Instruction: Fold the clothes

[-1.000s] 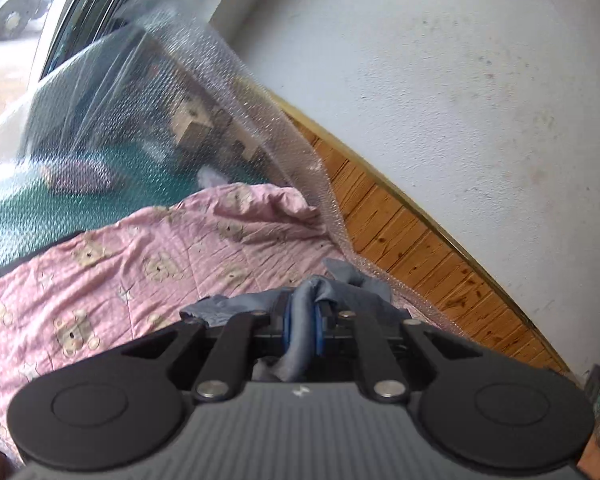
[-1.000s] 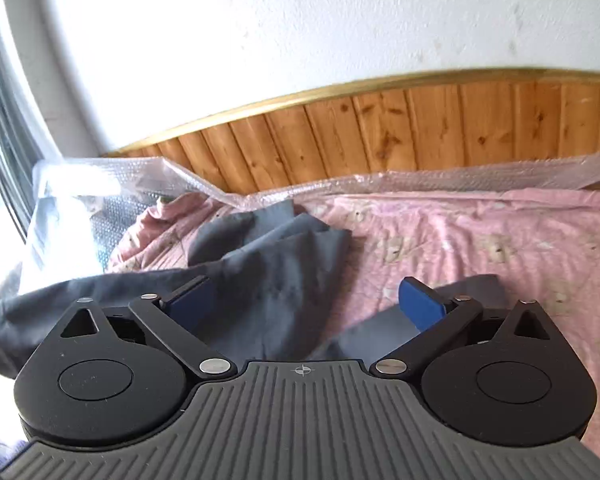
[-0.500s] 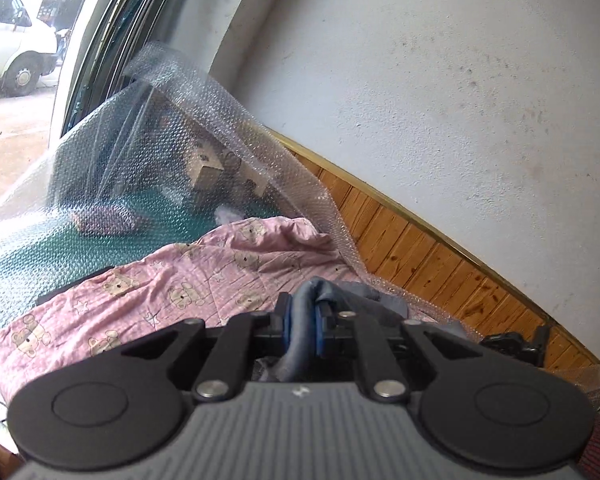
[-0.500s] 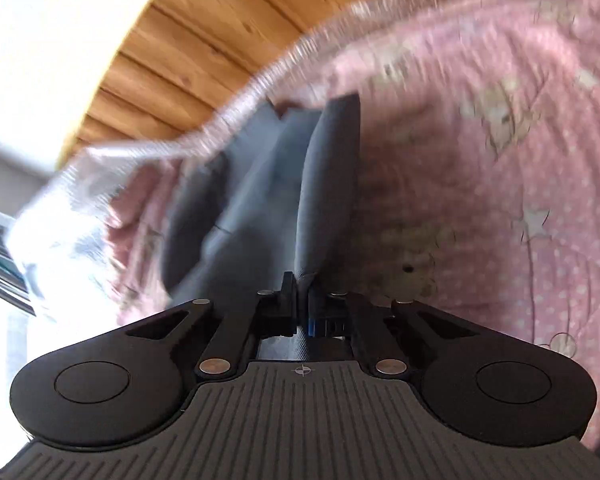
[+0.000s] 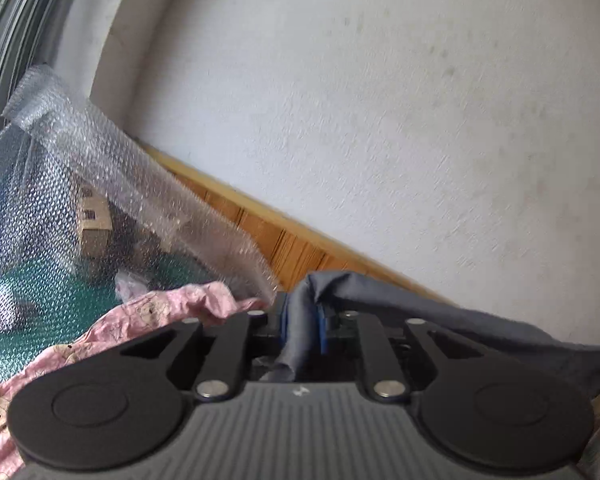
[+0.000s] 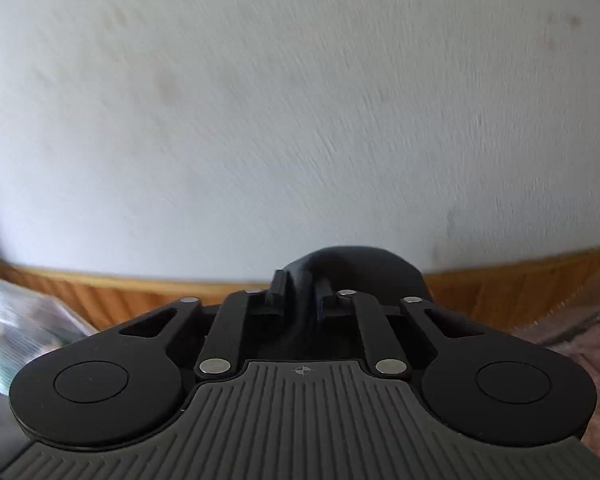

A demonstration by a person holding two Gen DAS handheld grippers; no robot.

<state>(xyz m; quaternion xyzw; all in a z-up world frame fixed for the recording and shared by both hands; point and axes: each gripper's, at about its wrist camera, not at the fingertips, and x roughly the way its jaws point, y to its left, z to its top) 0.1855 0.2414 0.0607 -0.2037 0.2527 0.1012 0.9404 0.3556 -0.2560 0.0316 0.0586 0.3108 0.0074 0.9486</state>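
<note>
A grey-blue garment (image 5: 440, 312) is pinched in my left gripper (image 5: 302, 320), which is shut on a fold of it; the cloth stretches taut to the right, lifted above the bed. My right gripper (image 6: 302, 292) is shut on another fold of the same dark grey garment (image 6: 364, 268), held up and facing the white wall. Most of the garment hangs out of sight below both grippers.
A pink bear-print bedsheet (image 5: 112, 328) lies lower left, also at the right edge of the right wrist view (image 6: 580, 352). Bubble wrap (image 5: 112, 184) drapes over boxes by the window. A wooden headboard (image 5: 300, 244) runs under the white wall (image 6: 300, 100).
The right gripper closed on the garment and lifted it, tilting up from the bed to the wall. The left gripper rose and tilted upward too, still holding the cloth.
</note>
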